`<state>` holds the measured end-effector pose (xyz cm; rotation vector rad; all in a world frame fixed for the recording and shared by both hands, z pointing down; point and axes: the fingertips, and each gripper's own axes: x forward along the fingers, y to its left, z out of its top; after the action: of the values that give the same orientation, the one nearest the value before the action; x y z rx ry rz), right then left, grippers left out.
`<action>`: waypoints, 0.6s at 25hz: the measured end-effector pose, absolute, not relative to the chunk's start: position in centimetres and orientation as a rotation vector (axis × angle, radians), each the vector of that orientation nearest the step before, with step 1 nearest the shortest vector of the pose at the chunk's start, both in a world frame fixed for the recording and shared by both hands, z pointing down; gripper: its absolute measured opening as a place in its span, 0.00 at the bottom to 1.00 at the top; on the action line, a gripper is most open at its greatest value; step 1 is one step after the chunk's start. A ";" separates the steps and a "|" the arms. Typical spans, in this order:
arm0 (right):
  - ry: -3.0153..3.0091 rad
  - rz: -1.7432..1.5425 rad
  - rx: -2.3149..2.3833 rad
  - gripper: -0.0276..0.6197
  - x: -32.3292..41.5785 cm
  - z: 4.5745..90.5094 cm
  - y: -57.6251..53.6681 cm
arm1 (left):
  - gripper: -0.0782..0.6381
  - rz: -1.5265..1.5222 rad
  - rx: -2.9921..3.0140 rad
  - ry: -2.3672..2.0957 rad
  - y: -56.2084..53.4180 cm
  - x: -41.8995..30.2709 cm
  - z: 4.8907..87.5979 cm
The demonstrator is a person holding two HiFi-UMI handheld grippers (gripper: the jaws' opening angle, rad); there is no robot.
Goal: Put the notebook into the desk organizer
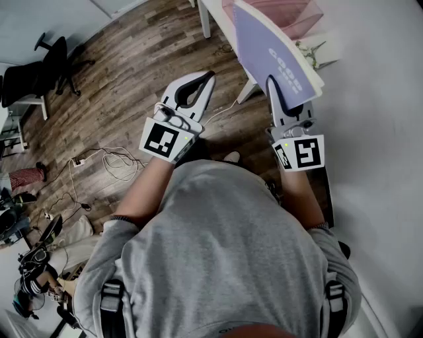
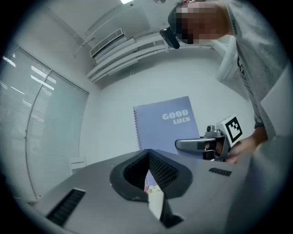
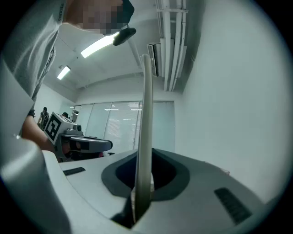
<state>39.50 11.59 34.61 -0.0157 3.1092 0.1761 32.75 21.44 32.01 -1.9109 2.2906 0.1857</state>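
head view: overhead, steeply down | gripper views: close, tilted upward | shared: notebook (image 1: 274,56)

Dark wood-plank floor (image 1: 132,72); black wheeled office chair (image 1: 39,69) standing on it, tangled white cables (image 1: 109,162) (loosely looped) nearby.

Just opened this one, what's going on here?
A person works with a gripper in each hand. The right gripper is clamped on one edge of a purple spiral notebook, which it holds raised by the corner of the white desk. The left gripper holds nothing, its jaws together, out over the wooden floor. A pink holder, probably the organizer, stands on the desk behind the notebook, which is not in it yet.
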 end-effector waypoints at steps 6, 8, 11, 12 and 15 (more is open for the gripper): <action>3.100 0.170 0.016 0.10 39.6 34.5 12.1 | 0.13 0.145 -1.847 2.351 22.4 32.4 32.5; 3.107 0.148 0.036 0.10 40.2 34.9 12.4 | 0.13 0.149 -1.833 2.367 22.9 32.8 32.8; 3.116 0.109 0.065 0.10 40.7 35.4 12.9 | 0.14 0.143 -1.822 2.391 23.6 33.0 33.2; 3.117 0.098 0.075 0.10 40.7 35.5 13.0 | 0.13 0.144 -1.818 2.396 23.8 32.9 33.2; 3.126 0.078 0.106 0.10 40.2 36.0 13.8 | 0.14 0.166 -1.802 2.414 24.5 32.7 33.3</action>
<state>40.22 13.77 35.97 0.1064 3.1258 0.0779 32.67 24.55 33.26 -1.8018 2.4141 0.1662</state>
